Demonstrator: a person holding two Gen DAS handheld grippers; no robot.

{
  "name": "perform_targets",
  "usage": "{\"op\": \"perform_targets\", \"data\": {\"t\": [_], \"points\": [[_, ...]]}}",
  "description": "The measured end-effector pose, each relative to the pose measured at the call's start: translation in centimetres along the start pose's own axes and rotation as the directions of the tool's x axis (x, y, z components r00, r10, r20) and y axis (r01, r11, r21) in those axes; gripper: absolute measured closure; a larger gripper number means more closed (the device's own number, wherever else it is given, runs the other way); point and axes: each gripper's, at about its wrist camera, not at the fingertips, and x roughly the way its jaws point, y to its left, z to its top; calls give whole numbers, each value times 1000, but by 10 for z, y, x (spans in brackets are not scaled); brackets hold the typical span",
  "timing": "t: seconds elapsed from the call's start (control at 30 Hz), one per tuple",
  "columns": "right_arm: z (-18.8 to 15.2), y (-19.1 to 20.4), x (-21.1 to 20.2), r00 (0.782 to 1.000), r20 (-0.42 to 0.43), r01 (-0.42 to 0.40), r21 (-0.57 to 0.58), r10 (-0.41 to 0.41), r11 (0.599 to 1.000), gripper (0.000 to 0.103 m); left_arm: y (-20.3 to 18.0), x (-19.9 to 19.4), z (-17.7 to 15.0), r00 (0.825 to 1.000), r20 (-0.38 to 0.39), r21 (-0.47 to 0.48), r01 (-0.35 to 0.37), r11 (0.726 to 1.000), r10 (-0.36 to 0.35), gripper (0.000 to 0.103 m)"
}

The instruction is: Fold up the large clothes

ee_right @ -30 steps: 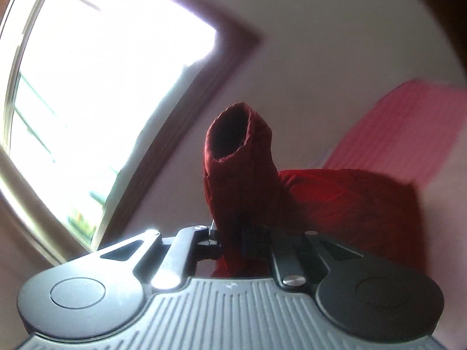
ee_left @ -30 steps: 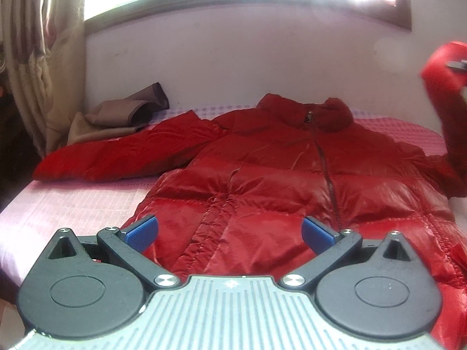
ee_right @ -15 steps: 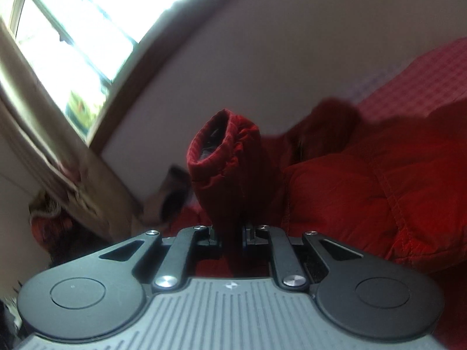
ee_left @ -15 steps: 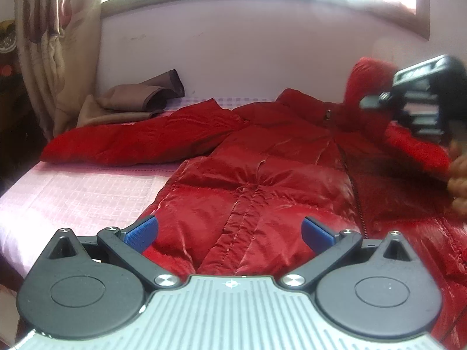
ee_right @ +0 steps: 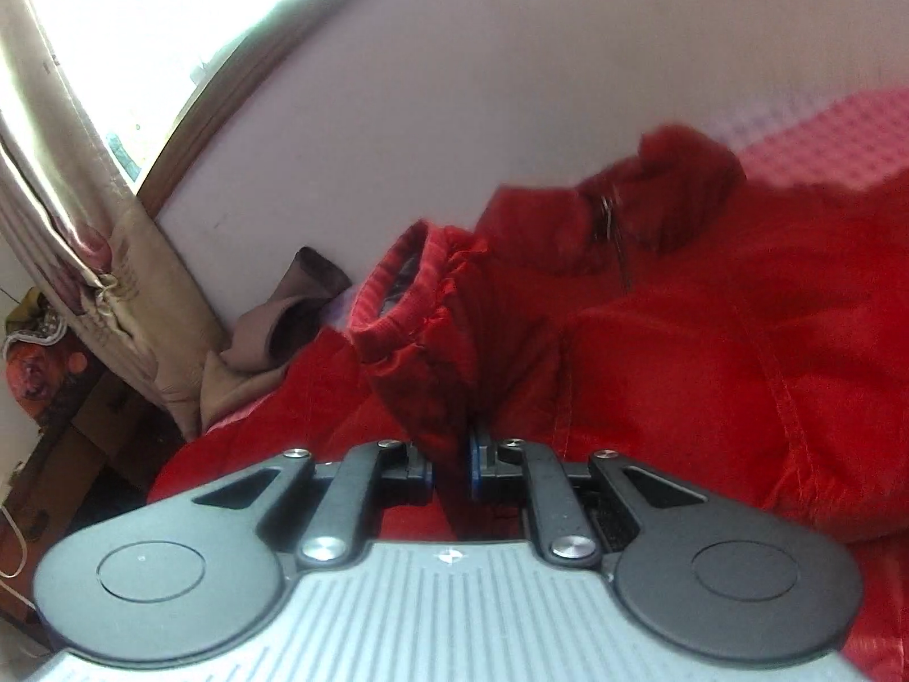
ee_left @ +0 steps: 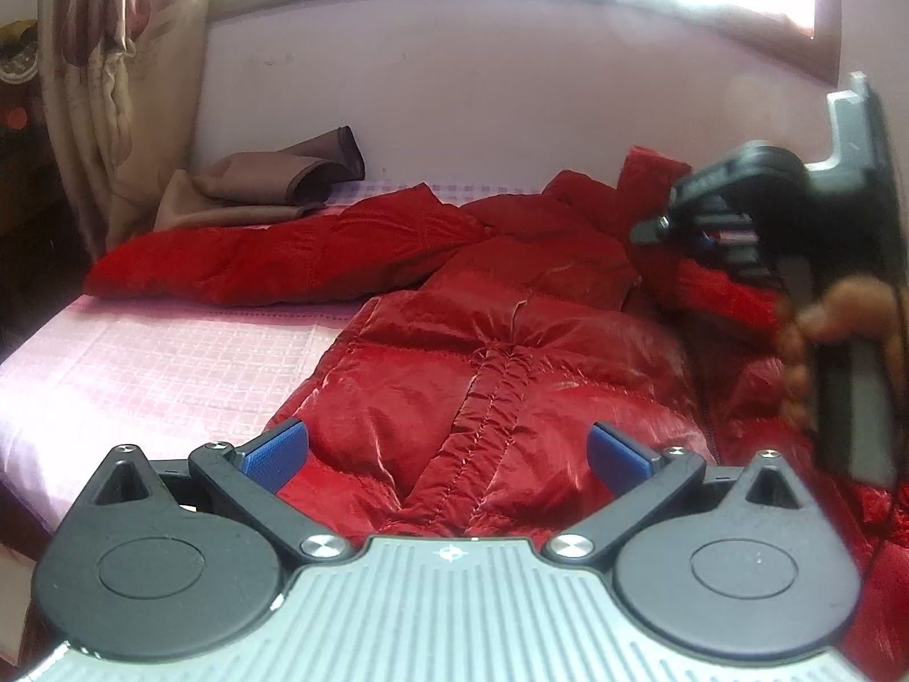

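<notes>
A red puffer jacket lies front up on a pink bed, its left sleeve stretched out flat. My left gripper is open and empty, low over the jacket's hem. My right gripper is shut on the jacket's right sleeve just below the ribbed cuff, and holds it lifted over the jacket's chest. The right gripper also shows in the left wrist view, above the jacket's right side near the collar.
A folded brown garment lies at the bed's far left by the wall. A curtain hangs at the left under a bright window. The bed's left edge drops to dark clutter on the floor.
My right gripper has carried the sleeve leftward and down, from up beside the bed to over the jacket's chest. My left gripper has shifted slightly left and stayed open.
</notes>
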Motion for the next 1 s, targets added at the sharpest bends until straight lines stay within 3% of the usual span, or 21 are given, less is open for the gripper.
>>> {"op": "perform_targets", "data": {"t": [0.17, 0.27, 0.37, 0.43, 0.47, 0.5, 0.57, 0.83, 0.9, 1.0], "points": [[14, 21, 19, 998, 53, 21, -76, -17, 997, 92, 2, -1, -1, 1000, -7, -7, 1, 1000, -1, 0], [16, 26, 42, 999, 42, 16, -100, -12, 995, 89, 3, 0, -2, 1000, -16, -7, -2, 1000, 2, 0], [13, 23, 65, 998, 1, 56, -113, -56, 992, 85, 4, -1, -3, 1000, -21, -5, -10, 1000, 10, 0], [10, 18, 76, 998, -19, 58, -114, -61, 992, 77, 7, -1, -3, 1000, -23, -9, -15, 1000, 14, 0], [8, 17, 80, 998, -31, 58, -123, -62, 991, 61, 8, -2, -3, 1000, -22, -13, -15, 1000, 15, 0], [7, 17, 81, 997, -47, 46, -133, -53, 990, 40, 10, -3, -2, 1000, -20, -18, -16, 1000, 15, 0], [5, 17, 73, 999, -46, -1, -129, -5, 992, 21, 15, -5, -2, 1000, -14, -30, -18, 999, 17, 0], [-5, 5, -7, 992, -22, -127, -84, 125, 988, 20, 48, -6, 11, 1000, -4, -141, 5, 990, -5, 2], [-14, 4, -30, 997, -5, -77, -166, 78, 983, 20, 65, -1, 17, 1000, -9, -192, 6, 981, -7, 2], [-31, 6, -49, 994, 47, 110, -367, -100, 923, 20, 95, 12, 27, 1000, -20, -266, -9, 964, 4, 2]]}}
